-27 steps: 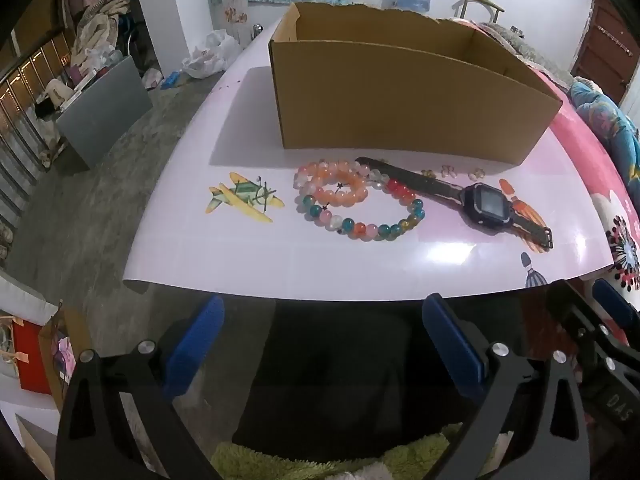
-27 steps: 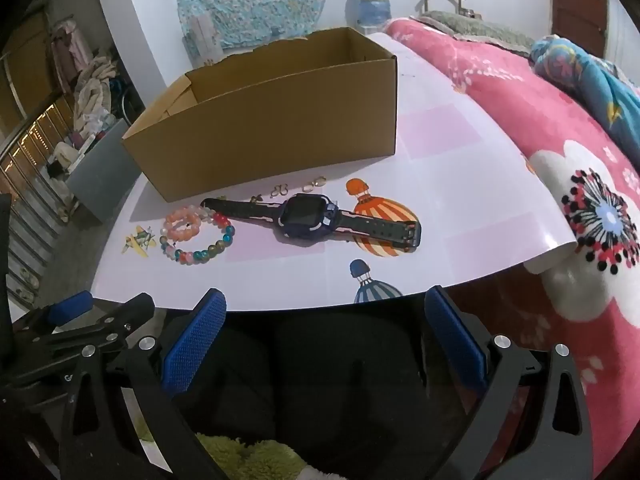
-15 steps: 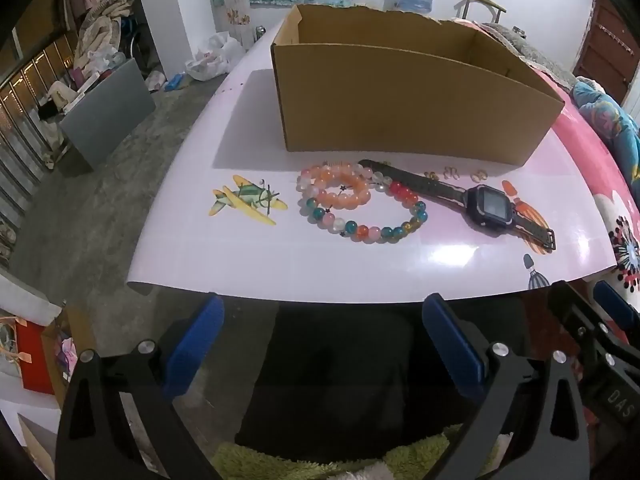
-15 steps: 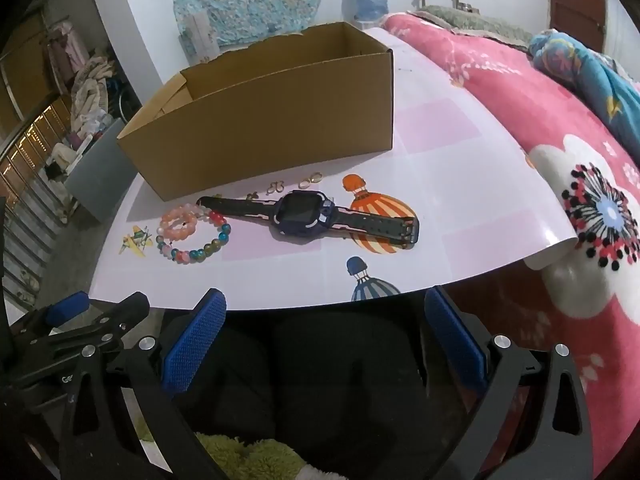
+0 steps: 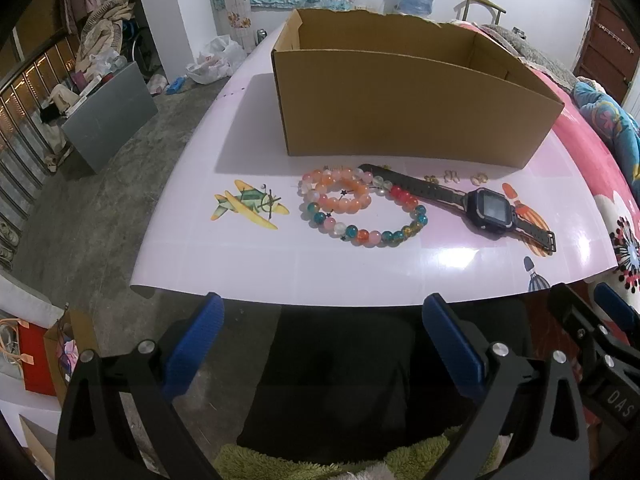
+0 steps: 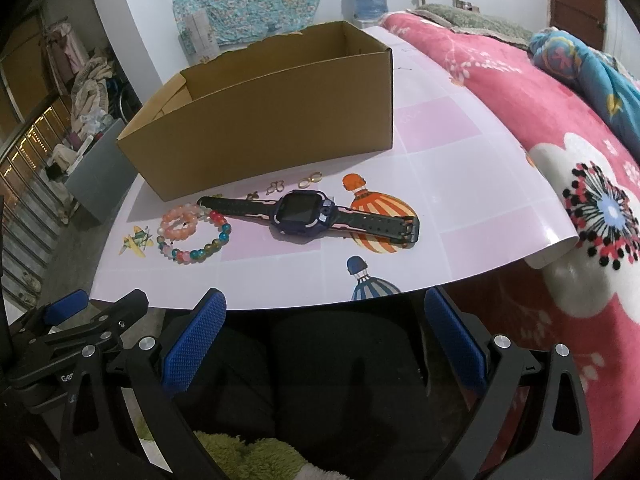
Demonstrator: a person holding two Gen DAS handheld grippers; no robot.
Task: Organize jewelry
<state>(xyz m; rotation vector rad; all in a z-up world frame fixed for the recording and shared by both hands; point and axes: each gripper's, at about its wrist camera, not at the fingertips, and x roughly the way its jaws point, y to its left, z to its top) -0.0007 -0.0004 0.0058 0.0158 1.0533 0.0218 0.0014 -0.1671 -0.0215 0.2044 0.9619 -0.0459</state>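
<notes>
On the pink mat lie an orange bead bracelet, a multicoloured bead bracelet, a dark smartwatch and a few small gold earrings, all in front of an open cardboard box. My left gripper is open and hangs short of the mat's near edge, nothing between its fingers. In the right wrist view the watch, both bracelets, the earrings and the box show again. My right gripper is open too, also short of the mat.
A pink flowered blanket covers the bed to the right of the mat. To the left, a concrete floor holds a grey cabinet and piled clothes. The left gripper shows at the right wrist view's lower left. Dark cloth lies under both grippers.
Both grippers have moved slightly nearer the mat and tilted; the box and jewelry sit a little lower and larger in view. The objects themselves have not moved.
</notes>
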